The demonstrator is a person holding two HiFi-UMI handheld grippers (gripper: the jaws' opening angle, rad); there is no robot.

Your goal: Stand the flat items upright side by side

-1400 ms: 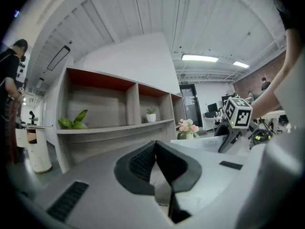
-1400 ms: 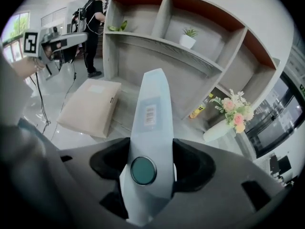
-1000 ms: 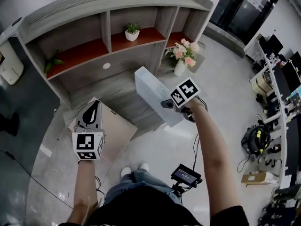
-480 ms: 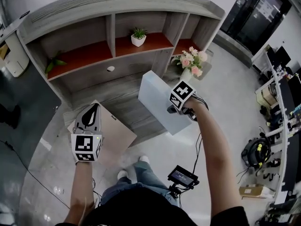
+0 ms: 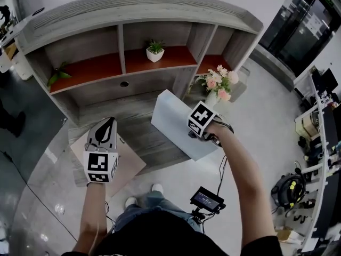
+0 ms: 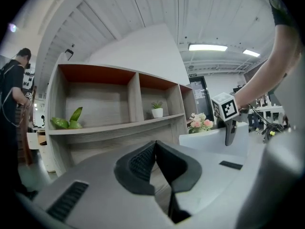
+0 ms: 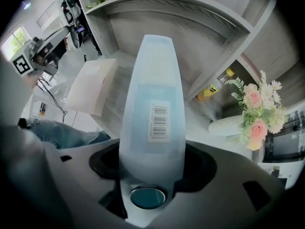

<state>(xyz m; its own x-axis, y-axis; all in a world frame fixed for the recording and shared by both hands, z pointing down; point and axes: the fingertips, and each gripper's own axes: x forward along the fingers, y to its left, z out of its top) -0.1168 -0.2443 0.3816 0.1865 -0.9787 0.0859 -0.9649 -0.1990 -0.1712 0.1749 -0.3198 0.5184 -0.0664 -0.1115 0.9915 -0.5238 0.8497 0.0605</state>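
My right gripper (image 5: 195, 133) points down and is shut on a pale blue-white flat box (image 5: 173, 122), held tilted over the shelf unit's low wooden platform (image 5: 139, 135). Its jaws have just been closing with that box between them. In the right gripper view the box (image 7: 152, 94) fills the gap between the pads and shows a barcode label. A beige flat box (image 5: 125, 164) lies flat on the platform's left end. My left gripper (image 5: 105, 126) is level above it, and its jaws (image 6: 155, 147) meet at the tips with nothing seen between them.
The grey shelf unit (image 5: 122, 41) holds a small potted plant (image 5: 155, 50) and green leaves (image 5: 56, 74). A vase of pink flowers (image 5: 218, 87) stands right of the white box. A small screen (image 5: 208, 199) hangs at my waist. A person (image 6: 16, 85) stands far left.
The right gripper has rolled and carried the white box a little left and lower, closer to the platform. The left gripper has shifted slightly over the beige box.
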